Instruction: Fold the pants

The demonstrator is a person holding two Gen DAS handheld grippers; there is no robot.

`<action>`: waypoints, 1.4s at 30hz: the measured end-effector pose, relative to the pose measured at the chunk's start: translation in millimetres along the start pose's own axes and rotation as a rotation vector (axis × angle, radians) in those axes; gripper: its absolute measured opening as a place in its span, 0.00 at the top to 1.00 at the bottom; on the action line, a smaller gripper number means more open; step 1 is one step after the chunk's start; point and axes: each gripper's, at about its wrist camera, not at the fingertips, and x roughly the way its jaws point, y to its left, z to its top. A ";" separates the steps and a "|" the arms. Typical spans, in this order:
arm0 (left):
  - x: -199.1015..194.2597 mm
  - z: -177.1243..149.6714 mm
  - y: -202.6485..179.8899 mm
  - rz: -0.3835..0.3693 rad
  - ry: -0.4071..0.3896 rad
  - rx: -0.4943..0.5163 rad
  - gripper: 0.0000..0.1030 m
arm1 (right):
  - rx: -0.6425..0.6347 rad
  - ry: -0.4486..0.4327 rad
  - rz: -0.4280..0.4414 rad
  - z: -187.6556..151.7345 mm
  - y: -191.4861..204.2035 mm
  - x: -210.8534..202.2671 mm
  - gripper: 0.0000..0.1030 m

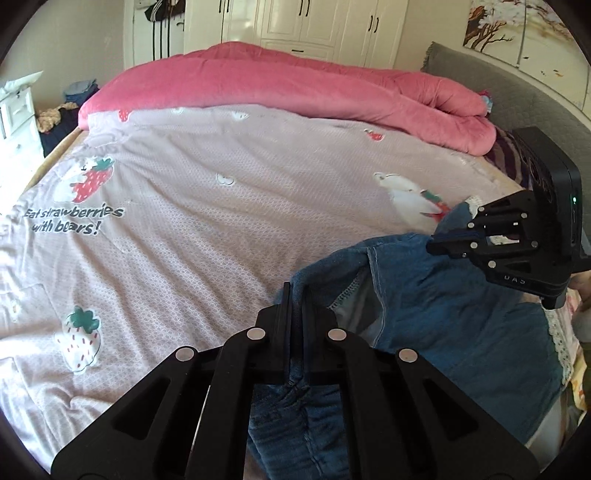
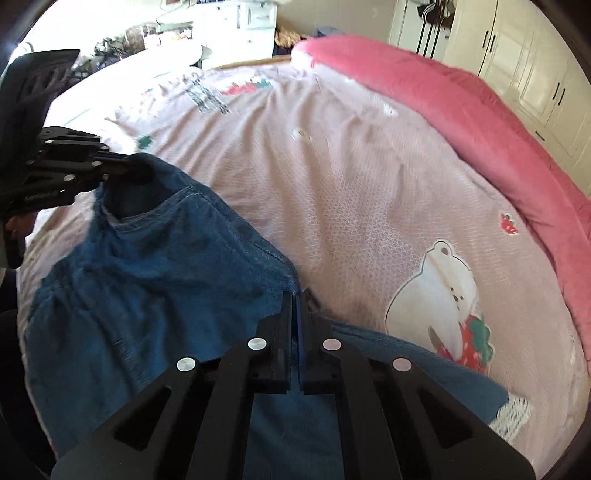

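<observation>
Blue denim pants (image 1: 461, 314) lie bunched on the near right part of the pink printed bed sheet (image 1: 221, 221). My left gripper (image 1: 295, 291) is shut, with a fold of the denim edge pinched between its fingers and lifted off the sheet. In the same view my right gripper (image 1: 434, 245) reaches in from the right and is shut on another part of the pants' edge. In the right wrist view the right gripper (image 2: 295, 295) clamps the pants (image 2: 147, 277) between its jaws. The left gripper (image 2: 122, 166) holds a raised corner at the far left.
A thick pink quilt (image 1: 295, 85) is heaped along the far side of the bed. A grey headboard (image 1: 517, 92) stands at the right and white wardrobes (image 1: 314, 22) behind. White drawers (image 1: 14, 118) and a clothes pile stand left of the bed.
</observation>
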 end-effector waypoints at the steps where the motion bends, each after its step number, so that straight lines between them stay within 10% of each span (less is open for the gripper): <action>1: -6.2 -1.7 -3.2 -0.005 -0.007 0.007 1.00 | 0.007 -0.018 -0.001 -5.5 4.0 -9.0 0.99; 12: -76.8 -58.8 -53.0 -0.111 -0.098 0.147 1.00 | 0.089 -0.135 0.017 -82.8 69.1 -108.2 0.99; 23: -108.7 -146.1 -61.2 -0.115 -0.027 0.088 1.00 | 0.185 -0.115 0.124 -153.7 161.9 -113.0 0.99; 36: -102.6 -181.7 -57.5 -0.097 0.046 0.028 1.00 | 0.327 -0.049 0.162 -178.7 177.2 -92.8 0.91; 42: -102.7 -184.5 -57.4 -0.084 0.048 0.035 0.98 | 0.404 -0.209 0.158 -160.0 163.7 -131.8 0.76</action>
